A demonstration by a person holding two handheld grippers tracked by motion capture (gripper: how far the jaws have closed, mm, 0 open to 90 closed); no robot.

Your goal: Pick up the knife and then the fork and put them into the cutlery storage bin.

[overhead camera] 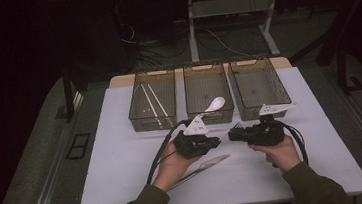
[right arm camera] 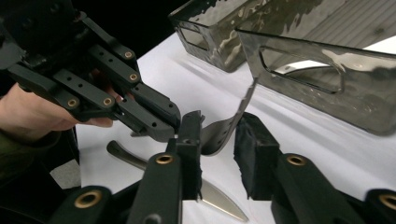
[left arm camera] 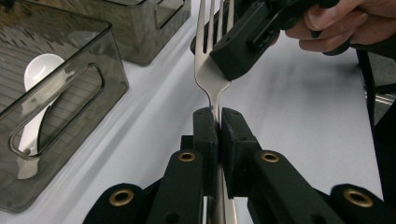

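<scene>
Between trays (overhead camera: 153, 115) and knife (overhead camera: 203, 168): left gripper (left arm camera: 218, 122) clamps fork (left arm camera: 211, 74); right gripper (right arm camera: 218, 135) gapes.

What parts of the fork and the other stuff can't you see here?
- Silver metal fork: handle hidden between the left claw in the left gripper view; tine tips cut by the top edge.
- White plastic spoon: blurred behind the smoky bin wall.
- Metal knife: middle hidden behind the right claw.

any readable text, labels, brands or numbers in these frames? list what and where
None readable.
Left gripper, right gripper: plain black, no markings.
Fork, knife, white spoon: no stamp or brand visible.
Smoked bins: no labels.
Grey plates on the grippers: small dots only, no characters.
</scene>
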